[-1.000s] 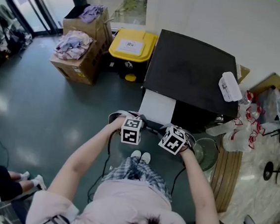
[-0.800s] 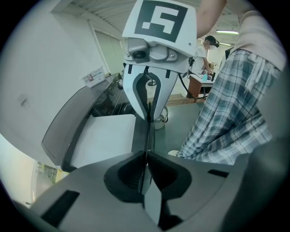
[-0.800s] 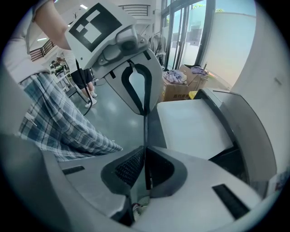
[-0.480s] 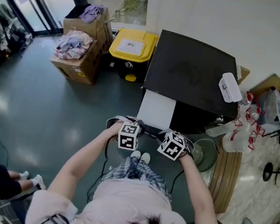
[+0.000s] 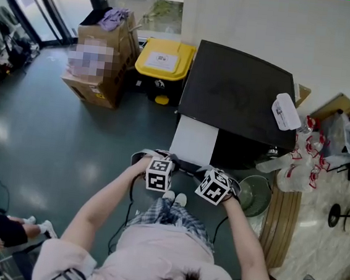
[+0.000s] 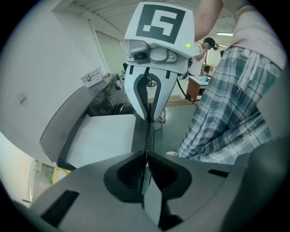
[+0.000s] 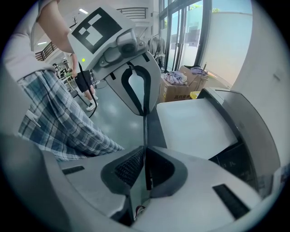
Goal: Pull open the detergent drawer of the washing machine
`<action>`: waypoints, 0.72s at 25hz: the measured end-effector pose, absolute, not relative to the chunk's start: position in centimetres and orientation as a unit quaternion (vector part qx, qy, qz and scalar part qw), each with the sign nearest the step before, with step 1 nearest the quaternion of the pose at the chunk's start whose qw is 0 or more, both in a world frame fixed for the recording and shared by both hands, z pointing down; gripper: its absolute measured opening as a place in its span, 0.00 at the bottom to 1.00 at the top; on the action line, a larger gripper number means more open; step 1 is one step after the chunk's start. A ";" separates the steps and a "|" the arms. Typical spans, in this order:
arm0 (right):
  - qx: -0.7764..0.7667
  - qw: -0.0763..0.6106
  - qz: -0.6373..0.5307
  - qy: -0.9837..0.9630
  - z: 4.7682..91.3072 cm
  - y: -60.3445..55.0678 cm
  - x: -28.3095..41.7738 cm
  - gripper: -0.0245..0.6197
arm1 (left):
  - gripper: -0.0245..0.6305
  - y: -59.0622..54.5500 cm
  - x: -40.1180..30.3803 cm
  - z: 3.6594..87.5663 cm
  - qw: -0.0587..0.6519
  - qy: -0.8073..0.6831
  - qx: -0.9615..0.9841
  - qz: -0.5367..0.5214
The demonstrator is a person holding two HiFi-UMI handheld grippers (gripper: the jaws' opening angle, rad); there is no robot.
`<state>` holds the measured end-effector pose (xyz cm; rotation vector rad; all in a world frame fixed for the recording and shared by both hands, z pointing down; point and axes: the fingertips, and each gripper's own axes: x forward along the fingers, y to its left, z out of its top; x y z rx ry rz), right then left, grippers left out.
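Stands facing the washing machine (image 5: 239, 90), black-topped, set against a pale wall. Holds the left gripper (image 6: 147, 140) and the right gripper (image 7: 145, 136) side by side low in front of the body, each turned inward toward the other, so that the tips meet or nearly meet between the two marker cubes. Has both pairs of jaws pressed flat together, showing only a thin dark seam, with nothing caught between them in either gripper view. Faces a white panel (image 5: 195, 139), flat and plain, jutting from the left part of the machine's front toward the person. Cannot tell whether that panel is the detergent drawer. In the head view, finds the panel's near edge just beyond the meeting tips, close to them but apart. Finds it left of the closed jaws in the left gripper view and right of them in the right gripper view, past the tips in both and touched by neither gripper. Beside the machine, away from the grippers, has a yellow-lidded bin (image 5: 163, 58) on the dark floor (image 5: 69, 137).
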<state>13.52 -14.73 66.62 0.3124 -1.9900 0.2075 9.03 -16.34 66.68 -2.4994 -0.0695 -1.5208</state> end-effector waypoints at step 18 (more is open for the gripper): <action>0.215 0.385 0.176 -0.880 63.4 -15.2 14.1 0.22 | 0.12 -17.3 9.5 61.7 0.059 0.057 -0.907 -0.413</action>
